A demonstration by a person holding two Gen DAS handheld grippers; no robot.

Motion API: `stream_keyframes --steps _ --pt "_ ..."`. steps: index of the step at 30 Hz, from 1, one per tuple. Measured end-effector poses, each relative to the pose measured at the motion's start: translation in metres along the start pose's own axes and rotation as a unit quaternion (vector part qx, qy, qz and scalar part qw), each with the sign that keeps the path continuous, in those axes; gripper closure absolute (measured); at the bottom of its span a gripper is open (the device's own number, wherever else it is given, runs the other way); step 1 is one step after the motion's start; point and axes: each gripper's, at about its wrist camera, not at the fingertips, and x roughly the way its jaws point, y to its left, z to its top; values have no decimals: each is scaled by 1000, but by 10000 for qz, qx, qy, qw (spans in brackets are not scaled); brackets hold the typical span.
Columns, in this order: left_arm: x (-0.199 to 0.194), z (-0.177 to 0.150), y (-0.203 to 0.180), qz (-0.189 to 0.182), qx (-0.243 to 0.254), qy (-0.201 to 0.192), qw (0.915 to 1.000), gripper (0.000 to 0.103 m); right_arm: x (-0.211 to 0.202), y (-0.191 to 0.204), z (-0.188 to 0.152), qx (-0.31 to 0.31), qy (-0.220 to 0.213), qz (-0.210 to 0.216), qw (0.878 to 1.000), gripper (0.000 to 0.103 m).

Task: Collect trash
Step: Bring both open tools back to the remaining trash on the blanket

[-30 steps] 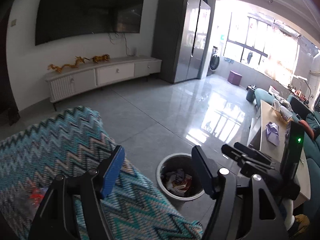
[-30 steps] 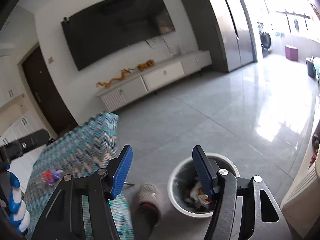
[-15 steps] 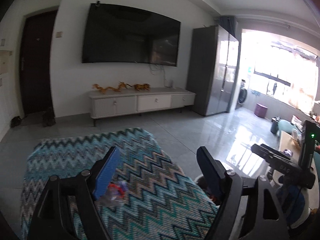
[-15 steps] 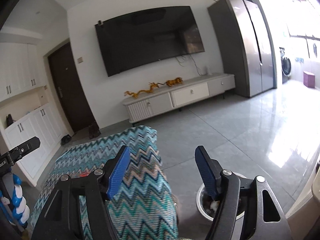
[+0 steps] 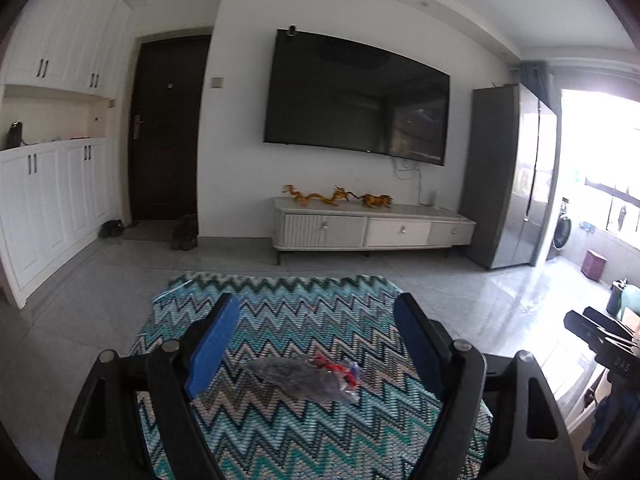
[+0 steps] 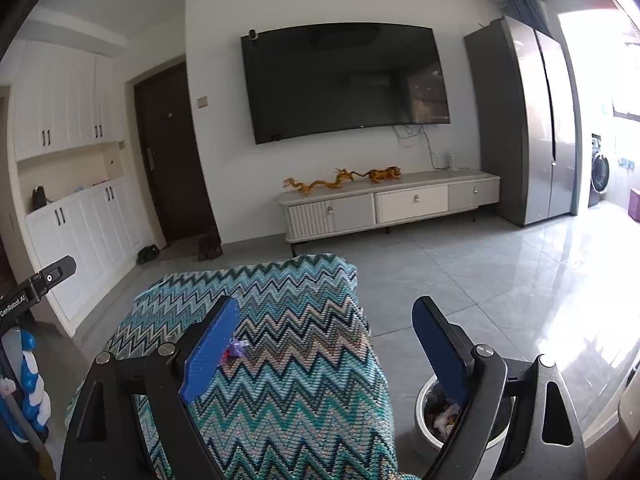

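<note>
wrapper (image 5: 304, 378) lies on blanket (image 5: 304, 320), between open left tongs (image 5: 316, 344). right tongs (image 6: 332, 344) spread wide over blanket's right part, wrapper just beside left finger. trash bin (image 6: 430, 412) on floor (image 6: 480, 280) right of blanket, behind right finger. tv stand (image 5: 372, 228) beyond blanket, against wall under tv (image 5: 356, 96). fridge (image 5: 508, 176) right of stand, door (image 5: 168, 128) left.

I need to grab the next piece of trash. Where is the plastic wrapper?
In the left wrist view the wrapper lies on the zigzag blanket, between the open fingers of the left gripper, nearer its right finger.
</note>
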Motion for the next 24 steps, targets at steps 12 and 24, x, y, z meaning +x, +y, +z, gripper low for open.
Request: stream_keyframes --steps 12,24 --pt "5 -11 16 130 -76 68 9999 24 11 5 -7 -38 127 -9 9999 14" --pt "14 -16 18 190 -111 210 9995 23 24 12 -23 -15 343 20 9994 14"
